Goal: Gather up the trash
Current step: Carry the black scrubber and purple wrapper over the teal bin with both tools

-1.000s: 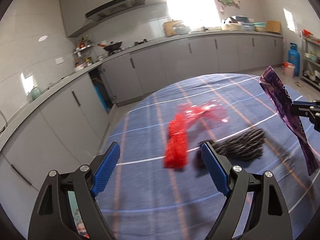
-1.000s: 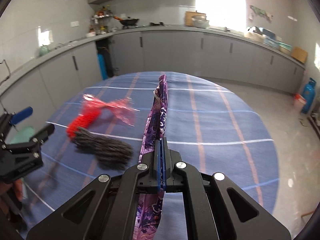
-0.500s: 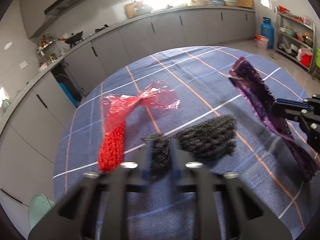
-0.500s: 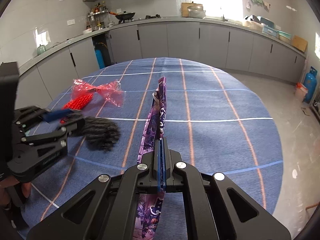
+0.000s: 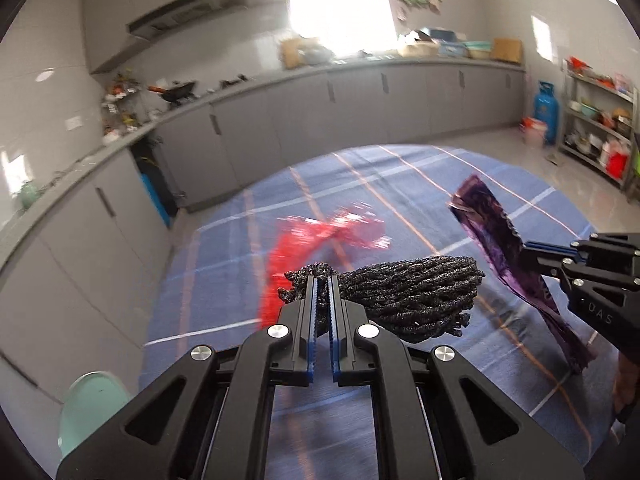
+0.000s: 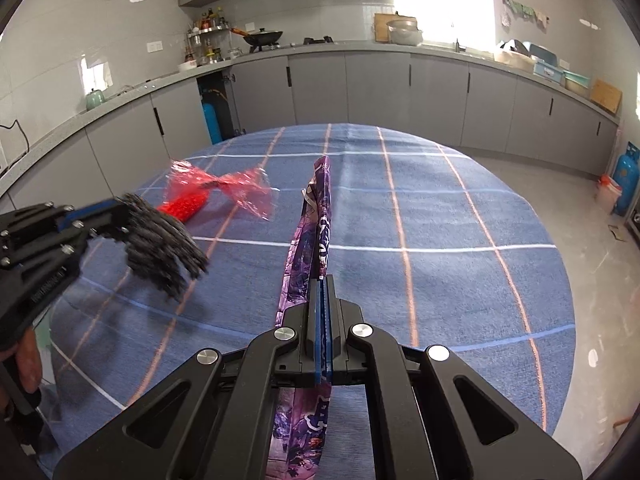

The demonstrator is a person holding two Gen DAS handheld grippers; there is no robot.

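Left gripper is gripping the black mesh bundle, lifting it off the table. Right gripper is clamping the purple wrapper. Red netting is lying far left, uncollected.

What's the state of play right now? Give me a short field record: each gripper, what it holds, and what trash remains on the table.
left gripper: shut on the black mesh bundle, lifted off the cloth
right gripper: shut on the purple wrapper, which hangs below the jaws
left on table: red mesh bag, lying on the blue checked tablecloth
bin: none in view
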